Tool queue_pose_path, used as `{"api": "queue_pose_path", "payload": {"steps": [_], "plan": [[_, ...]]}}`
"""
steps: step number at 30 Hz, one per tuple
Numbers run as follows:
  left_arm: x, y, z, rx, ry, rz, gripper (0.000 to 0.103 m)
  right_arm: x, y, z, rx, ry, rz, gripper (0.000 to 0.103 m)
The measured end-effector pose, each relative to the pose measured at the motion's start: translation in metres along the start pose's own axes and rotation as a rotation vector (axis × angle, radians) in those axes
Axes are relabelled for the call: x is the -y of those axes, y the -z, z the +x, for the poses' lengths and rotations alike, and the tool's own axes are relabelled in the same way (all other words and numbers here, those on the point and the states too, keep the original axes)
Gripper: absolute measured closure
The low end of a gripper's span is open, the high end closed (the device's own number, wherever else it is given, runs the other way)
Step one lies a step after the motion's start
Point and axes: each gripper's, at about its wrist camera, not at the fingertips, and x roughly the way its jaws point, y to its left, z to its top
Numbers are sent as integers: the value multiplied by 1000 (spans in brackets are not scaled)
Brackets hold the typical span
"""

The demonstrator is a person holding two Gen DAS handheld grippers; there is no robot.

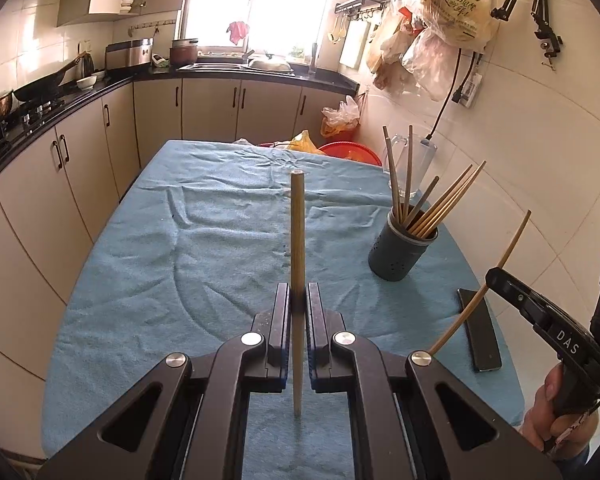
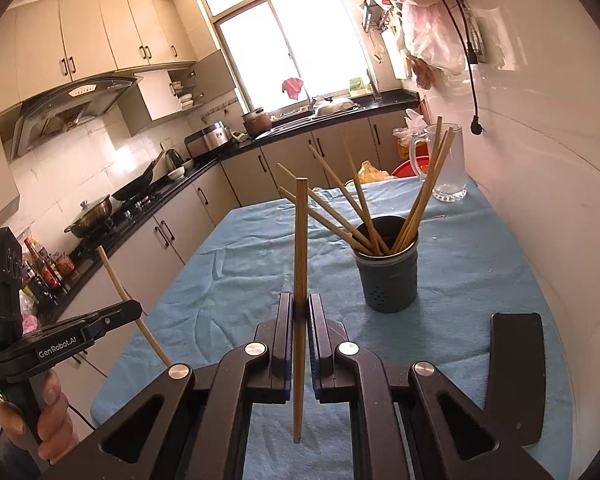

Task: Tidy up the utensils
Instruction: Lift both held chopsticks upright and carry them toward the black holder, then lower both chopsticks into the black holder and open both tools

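Note:
My left gripper (image 1: 299, 300) is shut on a wooden chopstick (image 1: 297, 232) that stands upright above the blue tablecloth (image 1: 180, 248). My right gripper (image 2: 299, 312) is shut on a second chopstick (image 2: 300, 240), also upright. A dark grey utensil holder (image 1: 400, 252) with several chopsticks stands on the right side of the table; it also shows in the right wrist view (image 2: 388, 276), just ahead and right of my right gripper. Each gripper shows in the other's view: the right gripper (image 1: 496, 278) with its chopstick, the left gripper (image 2: 134, 310) with its own.
A black phone (image 1: 480, 328) lies flat near the table's right edge, also in the right wrist view (image 2: 516, 372). A clear glass pitcher (image 2: 448, 160) stands at the far right corner by the tiled wall. Red basins (image 1: 352, 152) sit beyond the table. Kitchen cabinets (image 1: 80, 168) run along the left.

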Motion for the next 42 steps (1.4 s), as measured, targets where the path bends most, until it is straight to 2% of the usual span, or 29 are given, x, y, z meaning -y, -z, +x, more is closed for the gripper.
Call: {"api": "queue_pose_path", "payload": {"steps": [22, 33, 42], "plan": [[23, 10, -42, 55, 3, 39, 97, -8, 1, -39, 57, -47, 6, 96], [36, -11, -28, 45, 57, 42, 97, 17, -15, -41, 84, -11, 63, 96], [61, -24, -7, 17, 65, 91, 97, 43, -26, -43, 108, 11, 99, 96]]}}
